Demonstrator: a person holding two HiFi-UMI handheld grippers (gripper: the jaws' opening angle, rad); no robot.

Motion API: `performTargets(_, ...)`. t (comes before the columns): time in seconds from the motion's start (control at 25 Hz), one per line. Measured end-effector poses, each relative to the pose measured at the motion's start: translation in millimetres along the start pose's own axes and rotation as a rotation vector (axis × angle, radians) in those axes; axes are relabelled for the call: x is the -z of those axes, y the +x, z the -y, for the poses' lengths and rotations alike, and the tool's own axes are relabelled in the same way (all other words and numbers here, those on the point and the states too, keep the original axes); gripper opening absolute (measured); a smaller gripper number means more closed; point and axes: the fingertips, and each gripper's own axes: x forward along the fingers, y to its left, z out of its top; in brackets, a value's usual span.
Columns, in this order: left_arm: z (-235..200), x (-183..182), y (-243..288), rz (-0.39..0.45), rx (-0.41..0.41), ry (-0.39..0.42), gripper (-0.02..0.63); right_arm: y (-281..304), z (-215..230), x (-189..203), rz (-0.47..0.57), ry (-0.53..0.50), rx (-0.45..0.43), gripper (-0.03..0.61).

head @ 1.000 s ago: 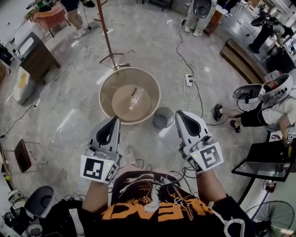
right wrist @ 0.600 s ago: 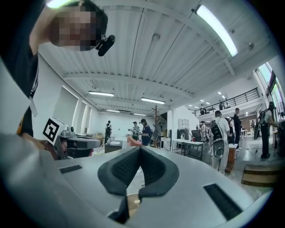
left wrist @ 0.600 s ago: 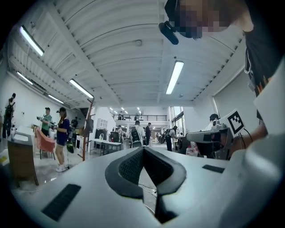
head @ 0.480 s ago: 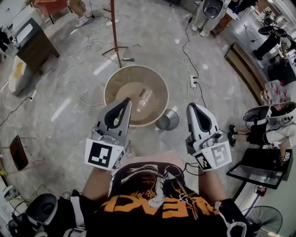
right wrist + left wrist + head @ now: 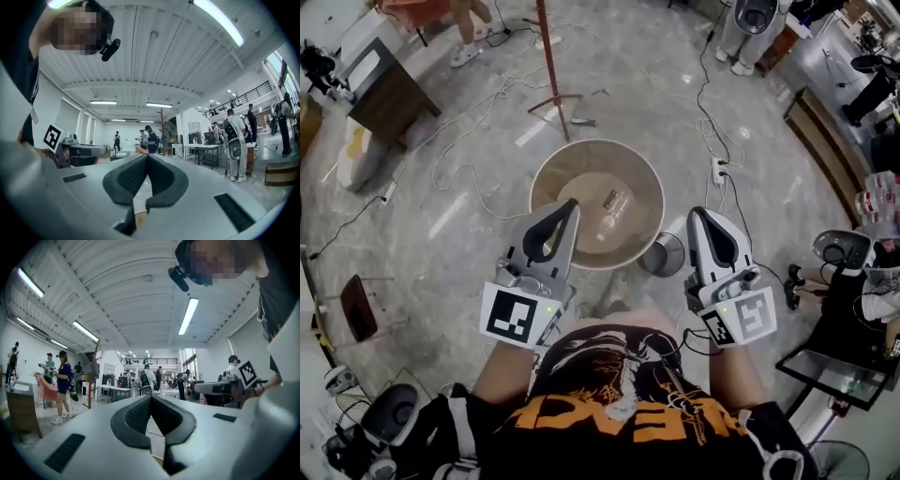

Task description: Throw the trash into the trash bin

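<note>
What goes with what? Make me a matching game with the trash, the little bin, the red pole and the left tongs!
Things:
1. trash
2. little bin
3. red pole
4. left tongs

Places or states:
A. shut, with nothing in them
B. on the floor right beside the round table
C. lying on the round table
D. standing on the floor beyond the round table

Pairs: 1-C, 2-B, 3-D, 4-A
</note>
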Motion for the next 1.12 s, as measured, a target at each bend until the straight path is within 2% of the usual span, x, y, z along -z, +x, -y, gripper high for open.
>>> performTargets(0.2, -15.8, -18.0, 51.4, -0.017, -0.039, 0.042, 0.018, 43.3, 45.8, -9.1, 0.039, 0.019, -0.048, 0.014)
performTargets(0.4, -20.3, -12.1, 95.3, -0.033, -0.081, 0.044, 0.018, 73.2, 92.9, 1.8, 0.064, 0.051, -0.088, 0.014)
performTargets(0.6, -34.4, -3.7, 115.9, -0.059, -0.092, 0.063, 0.018, 102.5, 103.0, 16.1, 0.046, 0.065, -0.115, 0.014)
performTargets(0.72, -48.0, 1.1, 131.3, -0.066, -0.073, 0.081, 0.018, 119.3, 106.8, 25.2, 0.032, 0.062, -0.111, 0.014)
performTargets(0.92, -61.5, 16.4, 150.3, -0.085, -0.021, 0.064, 0.018, 134.0, 104.4, 34.9, -0.014, 0.038, -0.085, 0.014)
performTargets(1.12, -75.2, 43.0, 158.9, -0.125, -0.015, -0.024, 0.018, 152.5, 101.2, 57.4, -0.067, 0.045, -0.08, 0.014)
